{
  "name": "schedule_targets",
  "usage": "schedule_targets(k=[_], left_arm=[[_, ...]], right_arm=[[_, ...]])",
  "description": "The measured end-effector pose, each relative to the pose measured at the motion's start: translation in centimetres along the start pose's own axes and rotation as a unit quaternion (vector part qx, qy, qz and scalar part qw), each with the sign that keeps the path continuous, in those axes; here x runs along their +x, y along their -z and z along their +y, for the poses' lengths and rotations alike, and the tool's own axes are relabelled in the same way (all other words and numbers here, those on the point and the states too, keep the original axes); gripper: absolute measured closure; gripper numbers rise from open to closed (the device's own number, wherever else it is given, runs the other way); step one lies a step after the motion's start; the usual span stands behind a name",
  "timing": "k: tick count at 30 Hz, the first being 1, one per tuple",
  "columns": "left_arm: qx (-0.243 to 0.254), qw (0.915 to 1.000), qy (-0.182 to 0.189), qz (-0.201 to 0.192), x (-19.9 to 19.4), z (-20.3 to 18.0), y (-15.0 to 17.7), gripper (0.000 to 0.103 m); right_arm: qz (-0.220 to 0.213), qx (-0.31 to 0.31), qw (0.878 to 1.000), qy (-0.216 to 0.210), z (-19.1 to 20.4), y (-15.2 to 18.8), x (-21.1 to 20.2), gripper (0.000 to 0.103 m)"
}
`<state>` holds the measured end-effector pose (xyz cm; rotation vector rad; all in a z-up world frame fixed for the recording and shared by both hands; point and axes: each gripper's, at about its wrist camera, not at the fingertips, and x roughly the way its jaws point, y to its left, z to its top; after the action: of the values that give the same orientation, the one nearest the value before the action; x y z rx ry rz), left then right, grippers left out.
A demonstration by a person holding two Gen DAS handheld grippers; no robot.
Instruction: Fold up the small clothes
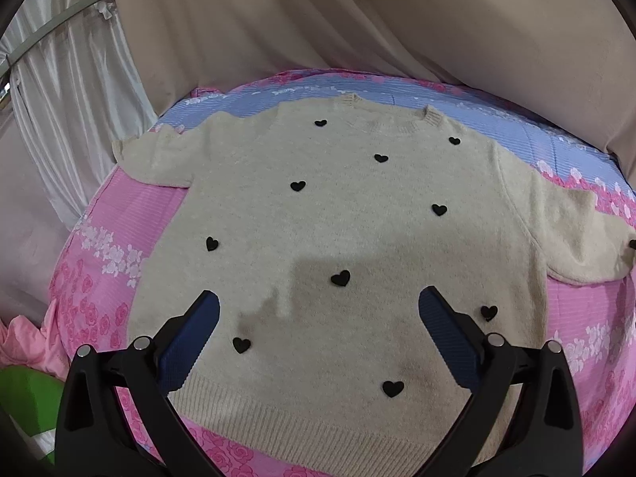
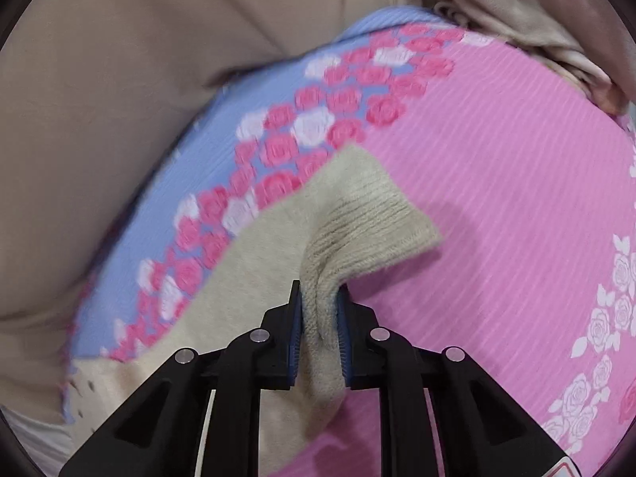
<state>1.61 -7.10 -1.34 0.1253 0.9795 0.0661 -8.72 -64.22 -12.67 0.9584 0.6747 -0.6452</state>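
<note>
Pinched between the blue pads of the right gripper (image 2: 320, 302) is a bunched fold of cream knit, seemingly the ribbed cuff end of a sleeve (image 2: 357, 214), though motion blur leaves that uncertain. Its jaws are pressed together on the fabric, with the ribbed edge fanned out just beyond the fingertips and lifted off the bedding.

From the left wrist view, the cream sweater (image 1: 338, 214) is seen spread flat, front up, with small black hearts (image 1: 340, 277) scattered across it, the neckline at the far side and the ribbed hem nearest the camera. Both short sleeves are laid out sideways. The left gripper (image 1: 318, 298) is held above the lower body of the garment, its jaws spread wide with nothing between them.

Underneath, a bedspread (image 2: 516, 183) of pink and blue with rose bands is laid over the surface. Beige drapery (image 1: 357, 20) is hung behind it, and a white curtain (image 1: 71, 91) is seen at far left.
</note>
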Motion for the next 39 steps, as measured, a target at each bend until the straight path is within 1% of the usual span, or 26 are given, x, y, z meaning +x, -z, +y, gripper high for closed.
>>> schedule_targets(k=[3,5,6,7,9,11,13,15,17,20,22,24,25,26,27,28,29,30,31,32,33,34,35,36,38,39], left_arm=[[-0.002,1.0,0.002,-0.005,0.1,0.2,-0.6,0.005],[-0.004,0.9999,0.01,-0.003,0.5,0.4,-0.9,0.005],[-0.004,0.9999,0.014,0.0,0.7,0.3,-0.9,0.005],[-0.003,0.9998,0.02,0.003,1.0,0.2,-0.9,0.005],[0.004,0.9994,0.035,0.006,1.4,-0.2,-0.9,0.005],[0.015,0.9987,0.048,0.006,1.5,-0.7,-0.7,0.005],[0.023,0.9979,0.061,0.001,1.3,-1.0,-0.6,0.005],[0.023,0.997,0.074,-0.005,0.9,-0.5,-0.4,0.005],[0.017,0.9962,0.085,-0.01,0.7,0.5,-0.4,0.005],[-0.011,0.9951,0.098,-0.009,1.2,3.3,-0.4,0.005],[-0.038,0.9934,0.108,-0.008,1.7,5.9,-0.5,0.005],[-0.059,0.9919,0.112,-0.013,2.0,8.4,-0.7,0.005],[-0.063,0.9916,0.112,-0.016,2.2,9.6,-0.8,0.005],[-0.064,0.9917,0.11,-0.017,2.4,10.5,-0.9,0.005],[-0.064,0.9916,0.112,-0.017,2.7,11.6,-1.0,0.005],[-0.061,0.9916,0.113,-0.016,3.1,12.6,-1.1,0.005],[-0.057,0.9918,0.113,-0.013,3.4,13.5,-1.4,0.005],[-0.053,0.9917,0.116,-0.013,3.8,14.4,-1.6,0.005],[-0.049,0.9915,0.12,-0.013,4.2,15.3,-2.0,0.005],[-0.047,0.9912,0.123,-0.014,4.7,16.1,-2.3,0.005],[-0.047,0.9903,0.13,-0.012,5.4,16.9,-2.8,0.005],[-0.047,0.9892,0.139,-0.009,6.1,17.4,-3.3,0.005],[-0.048,0.9879,0.148,-0.005,6.9,17.7,-3.8,0.005],[-0.05,0.9863,0.157,0.0,8.2,17.8,-4.6,0.005],[-0.055,0.984,0.169,0.013,10.7,17.3,-6.1,0.005],[-0.061,0.9822,0.176,0.022,11.9,16.9,-6.8,0.005]], right_arm=[[-0.044,0.034,0.998,-0.032,-1.3,0.0,-4.0,0.091],[-0.063,0.054,0.996,-0.04,-2.7,0.8,-6.3,0.091],[-0.062,0.063,0.995,-0.045,-3.4,1.1,-7.0,0.091],[-0.056,0.062,0.996,-0.039,-3.8,1.4,-7.2,0.091],[-0.029,0.041,0.999,-0.004,-4.4,2.1,-6.6,0.091],[-0.013,0.037,0.999,0.013,-4.6,2.7,-6.4,0.091],[-0.032,0.024,0.999,0.003,-2.8,3.1,-7.8,0.091],[-0.051,-0.013,0.998,-0.03,1.3,3.2,-10.0,0.09],[-0.059,-0.062,0.993,-0.078,7.1,3.9,-12.0,0.09],[-0.041,-0.156,0.973,-0.166,18.3,7.4,-13.8,0.09],[-0.01,-0.214,0.951,-0.222,26.2,11.5,-13.8,0.09],[0.036,-0.248,0.928,-0.275,33.1,16.6,-12.5,0.089],[0.057,-0.265,0.918,-0.289,36.0,19.2,-11.7,0.087],[0.074,-0.29,0.908,-0.294,38.6,22.1,-10.7,0.082],[0.097,-0.324,0.896,-0.287,41.1,25.4,-9.2,0.079],[0.112,-0.343,0.892,-0.271,42.5,27.9,-8.3,0.077],[0.128,-0.347,0.892,-0.259,43.3,29.9,-7.8,0.077],[0.131,-0.338,0.893,-0.266,43.1,31.1,-8.3,0.077],[0.124,-0.328,0.896,-0.271,42.6,31.5,-8.9,0.077],[0.111,-0.32,0.903,-0.264,41.7,31.5,-9.7,0.072],[0.091,-0.308,0.915,-0.245,40.1,31.3,-10.5,0.065],[0.077,-0.296,0.925,-0.227,38.4,31.0,-10.9,0.053],[0.068,-0.286,0.934,-0.205,36.4,30.5,-11.2,0.051],[0.064,-0.285,0.941,-0.17,34.4,30.4,-11.5,0.051],[0.056,-0.297,0.949,-0.086,30.7,30.3,-11.8,0.051],[0.057,-0.293,0.953,-0.06,29.3,30.1,-11.8,0.051]])
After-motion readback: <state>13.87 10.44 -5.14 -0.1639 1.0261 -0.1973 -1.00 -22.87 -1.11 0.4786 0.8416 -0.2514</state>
